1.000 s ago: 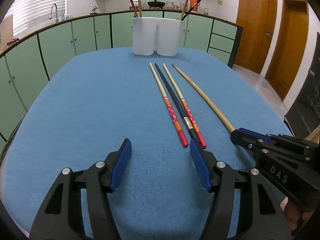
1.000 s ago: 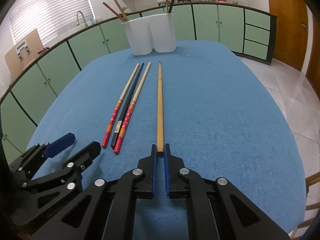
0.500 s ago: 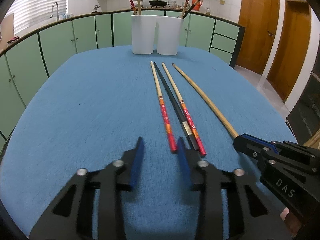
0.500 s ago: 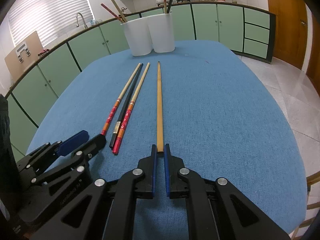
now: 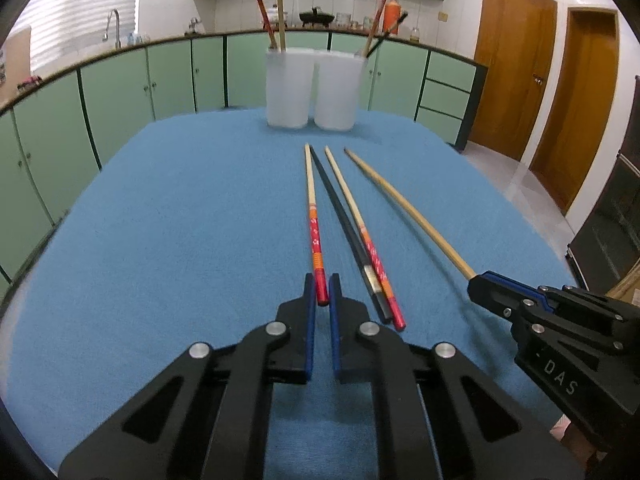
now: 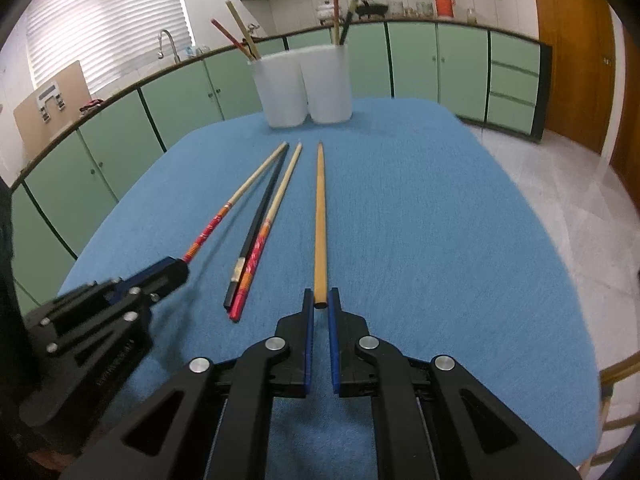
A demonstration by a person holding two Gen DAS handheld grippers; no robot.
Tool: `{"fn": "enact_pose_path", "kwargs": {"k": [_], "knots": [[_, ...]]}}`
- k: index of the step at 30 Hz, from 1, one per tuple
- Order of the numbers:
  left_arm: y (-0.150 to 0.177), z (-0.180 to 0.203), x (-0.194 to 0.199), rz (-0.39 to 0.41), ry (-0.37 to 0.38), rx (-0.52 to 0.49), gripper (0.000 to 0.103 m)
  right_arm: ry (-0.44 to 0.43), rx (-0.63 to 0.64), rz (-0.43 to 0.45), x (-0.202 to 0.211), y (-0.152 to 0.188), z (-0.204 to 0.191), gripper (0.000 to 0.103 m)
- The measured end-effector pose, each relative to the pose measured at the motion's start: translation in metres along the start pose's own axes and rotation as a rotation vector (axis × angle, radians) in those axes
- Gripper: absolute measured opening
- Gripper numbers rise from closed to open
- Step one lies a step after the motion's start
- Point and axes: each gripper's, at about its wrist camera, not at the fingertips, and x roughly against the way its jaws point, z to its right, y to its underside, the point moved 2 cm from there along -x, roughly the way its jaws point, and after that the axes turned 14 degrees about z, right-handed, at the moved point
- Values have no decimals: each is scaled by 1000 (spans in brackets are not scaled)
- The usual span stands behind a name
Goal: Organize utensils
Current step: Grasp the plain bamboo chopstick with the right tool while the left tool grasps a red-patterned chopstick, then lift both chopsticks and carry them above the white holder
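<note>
Pinching the red end of a red-patterned chopstick (image 5: 313, 236), the left gripper (image 5: 321, 288) has just been closing and its blue pads (image 5: 308, 300) now press on that end from both sides. The stick runs straight ahead from the fingers across the blue tablecloth (image 5: 180, 240). Just right of those fingers lie a black chopstick (image 5: 344, 224) and a second red-patterned chopstick (image 5: 362, 236), touching each other near their close ends.

Right gripper (image 6: 320, 300) has its fingers pinched on the near end of a plain wooden chopstick (image 6: 319, 216), which points straight away from them. Left of these fingers sits the black and red pair, then the left gripper further left.

Far ahead of both sets of fingers stand two white cups (image 5: 312, 88) side by side, touching, with chopsticks upright in each.
</note>
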Motion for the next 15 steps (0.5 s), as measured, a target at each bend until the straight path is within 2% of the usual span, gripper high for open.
{"fn": "enact_pose_path", "kwargs": {"k": [6,15], "knots": [[-25,-3,21,81,-22,-24,5,11,58,83,16,-22,-2,7],[-76,-5,37,175,-24,-16,5,-7,67,173,35,-69,0,7]]}}
